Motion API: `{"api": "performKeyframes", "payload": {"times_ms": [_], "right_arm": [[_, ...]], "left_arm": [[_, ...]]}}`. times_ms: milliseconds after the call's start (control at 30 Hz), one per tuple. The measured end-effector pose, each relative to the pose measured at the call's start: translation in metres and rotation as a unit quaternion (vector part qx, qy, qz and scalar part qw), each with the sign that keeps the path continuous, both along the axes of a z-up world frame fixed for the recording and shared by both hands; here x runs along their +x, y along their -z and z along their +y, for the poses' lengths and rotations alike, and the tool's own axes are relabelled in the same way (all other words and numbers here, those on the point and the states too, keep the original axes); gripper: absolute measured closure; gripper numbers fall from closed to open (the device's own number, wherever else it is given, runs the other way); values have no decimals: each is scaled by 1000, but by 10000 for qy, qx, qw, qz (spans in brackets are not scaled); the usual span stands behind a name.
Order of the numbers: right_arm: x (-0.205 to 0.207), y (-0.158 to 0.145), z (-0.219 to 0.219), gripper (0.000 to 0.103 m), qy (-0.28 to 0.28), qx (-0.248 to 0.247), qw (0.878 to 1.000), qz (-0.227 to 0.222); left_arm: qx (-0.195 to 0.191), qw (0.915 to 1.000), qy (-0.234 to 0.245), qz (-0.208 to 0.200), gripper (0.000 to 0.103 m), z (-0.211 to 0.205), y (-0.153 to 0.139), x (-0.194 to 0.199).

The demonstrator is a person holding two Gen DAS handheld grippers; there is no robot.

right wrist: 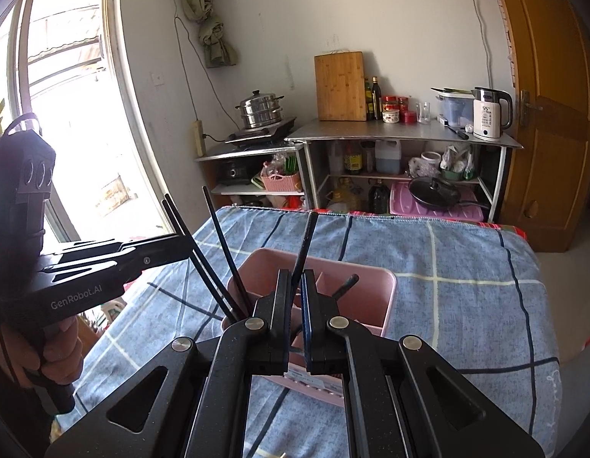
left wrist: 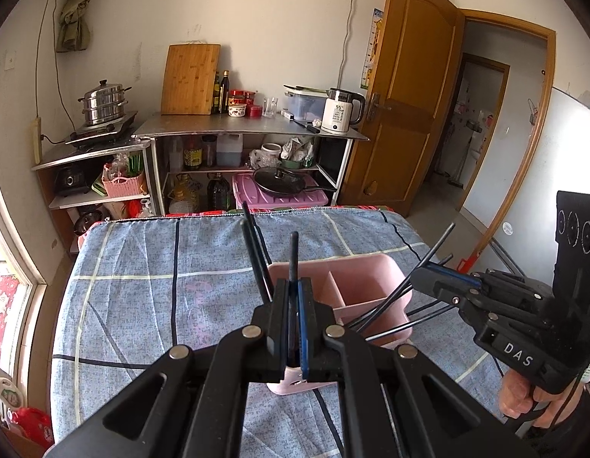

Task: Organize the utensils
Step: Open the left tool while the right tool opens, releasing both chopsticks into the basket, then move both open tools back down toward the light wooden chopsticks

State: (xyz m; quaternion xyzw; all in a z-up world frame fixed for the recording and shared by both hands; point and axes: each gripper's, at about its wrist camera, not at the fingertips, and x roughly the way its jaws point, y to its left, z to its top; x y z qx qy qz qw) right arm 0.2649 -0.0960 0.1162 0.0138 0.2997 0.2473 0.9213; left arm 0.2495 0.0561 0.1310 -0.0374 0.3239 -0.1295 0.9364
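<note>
Step in hand: loading black chopsticks into pink holder (left wrist: 356, 290) on blue checked cloth (left wrist: 142, 305)

Left gripper (left wrist: 294, 305) clamped on one chopstick (left wrist: 294, 255) over holder's near compartment

Right gripper (right wrist: 297, 305) clamped on another chopstick (right wrist: 308, 240), tip in holder

Next, likely: lower tips inside, release both, avoid sticks already leaning there

"DAS" on right tongs (left wrist: 417, 280), "GenRobot.AI" on left tongs (right wrist: 182, 242), "55" on kettle (left wrist: 340, 110).

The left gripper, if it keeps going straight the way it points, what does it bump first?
Probably the pink utensil holder. The left gripper, shut on a black chopstick, points down at it over the blue checked tablecloth. Depth is hard to judge through the fisheye.
</note>
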Motion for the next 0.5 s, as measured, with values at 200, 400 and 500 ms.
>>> {"api": "performKeyframes", "payload": {"times_ms": [200, 400, 500], "right_arm": [[-10, -13, -6, 90, 34, -18, 9999, -121], [-19, -23, -20, 89, 148, 85, 9995, -265], [-26, -26, -28, 89, 186, 174, 9992, -305]], "left_arm": [[75, 9999, -57, -54, 87, 3, -1, -5], [68, 9997, -143, -199, 75, 8, -9, -14], [53, 9992, -206, -324, 67, 12, -13, -27]]}}
